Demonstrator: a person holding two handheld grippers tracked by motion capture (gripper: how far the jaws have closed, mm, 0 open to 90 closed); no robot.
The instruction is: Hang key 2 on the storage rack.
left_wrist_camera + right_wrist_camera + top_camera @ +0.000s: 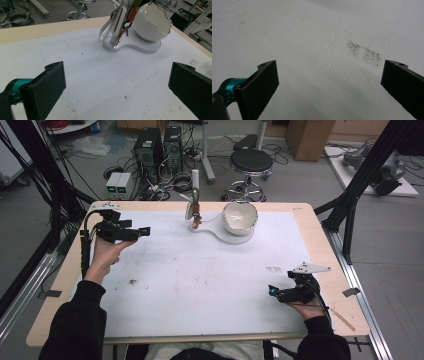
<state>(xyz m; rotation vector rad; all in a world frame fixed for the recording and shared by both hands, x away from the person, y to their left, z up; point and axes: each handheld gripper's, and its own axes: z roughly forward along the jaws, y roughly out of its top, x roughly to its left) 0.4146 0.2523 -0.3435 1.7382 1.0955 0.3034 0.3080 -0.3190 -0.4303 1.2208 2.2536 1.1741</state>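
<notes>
Left gripper (146,230) is held above the far-left part of the white mat (200,285), w/ both jaws spread wide and nothing between them. In the left gripper view its 2 black jaws frame bare mat, and it looks toward the white stand (130,47) further along the table. Stand has a flat white base w/ an upright post (195,182); keys (119,23) on a white strap and an orange tag hang from the post, w/ a small metal clasp dangling just above the base. Beside the post, on the same base, sits a white egg-shaped bowl (240,218) w/ a jagged silver rim; in the left gripper view its opening faces up and to the right. Stand is at the far centre of the table (320,235), well apart from both grippers, nearer the left one.

Right gripper (272,291) is low over the near-right part of the mat, jaws also wide apart and empty. Right gripper view shows a plain white surface between its 2 jaws, w/ a dark speckled smudge (364,53) close to the right-hand jaw. Grey 3-cornered plate (311,268) sits on top of the right gripper.
</notes>
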